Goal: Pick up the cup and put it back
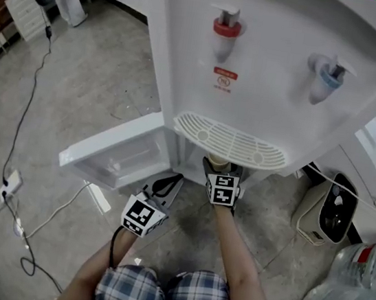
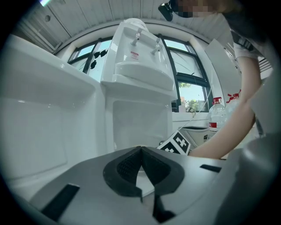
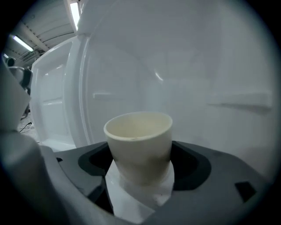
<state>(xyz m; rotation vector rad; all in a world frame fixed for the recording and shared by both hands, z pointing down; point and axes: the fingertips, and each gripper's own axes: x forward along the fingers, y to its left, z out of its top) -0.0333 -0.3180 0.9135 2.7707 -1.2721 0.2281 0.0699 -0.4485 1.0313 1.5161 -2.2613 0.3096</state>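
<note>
Your right hand-held gripper (image 1: 219, 167) is pinching the cup (image 3: 138, 145): its jaws stand wide and press on the two sides of the cream cup, which is upright and looks empty. In the head view the cup is just at 6 o'clock of the drip tray (image 1: 231, 142) of the water dispenser (image 1: 269, 67), at the mouth of the lower compartment, whose door (image 1: 114, 156) hangs open toward 9 o'clock. Your left hand-held gripper (image 2: 141, 154) is at 8 o'clock of the right one, its jaws pressed together with nothing between them. I judge the picking up as done, because the cup is in the grip and I see no surface carrying it. What is left is to put it back: set it down on its place, spread the jaws and pull away. I cannot tell from these views where exactly that place is.
</note>
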